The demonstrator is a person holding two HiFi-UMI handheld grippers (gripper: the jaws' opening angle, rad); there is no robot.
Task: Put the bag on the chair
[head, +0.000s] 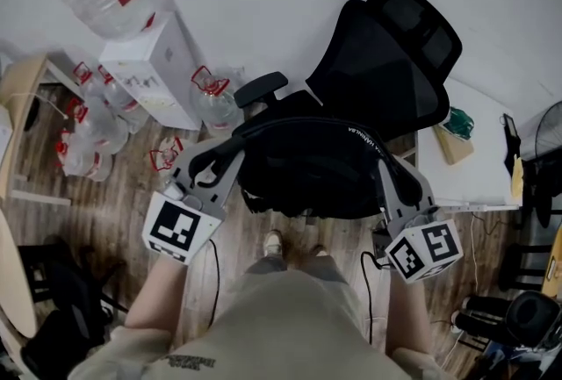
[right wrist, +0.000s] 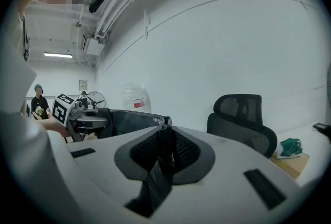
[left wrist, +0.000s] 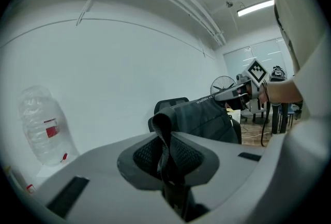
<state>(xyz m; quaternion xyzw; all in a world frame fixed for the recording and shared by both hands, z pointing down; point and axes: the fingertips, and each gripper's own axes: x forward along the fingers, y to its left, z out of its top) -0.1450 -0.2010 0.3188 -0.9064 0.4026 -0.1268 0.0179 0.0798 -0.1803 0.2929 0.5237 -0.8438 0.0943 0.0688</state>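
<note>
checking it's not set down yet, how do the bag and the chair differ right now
The bag hangs gripped at its top by the left tool and the right tool; the chair stands beyond it, held by neither tool. The bag is soft and sagging; the chair has a stiff mesh back with a headrest. Both are black.

Just ahead of my left gripper [head: 230, 144] the chair's armrest [head: 261, 89] juts out, with a water jug [head: 213, 99] beside it. Further to that gripper's left, a white box [head: 149, 71] and more jugs [head: 88, 119] crowd the floor. The chair's backrest [head: 395, 53] rises ahead of my right gripper [head: 386, 166], and a white table [head: 474, 181] stands close on its right. The bag [head: 307, 163] fills the span between both grippers. Open wood floor [head: 114, 194] lies low on the left gripper's outer side.
</note>
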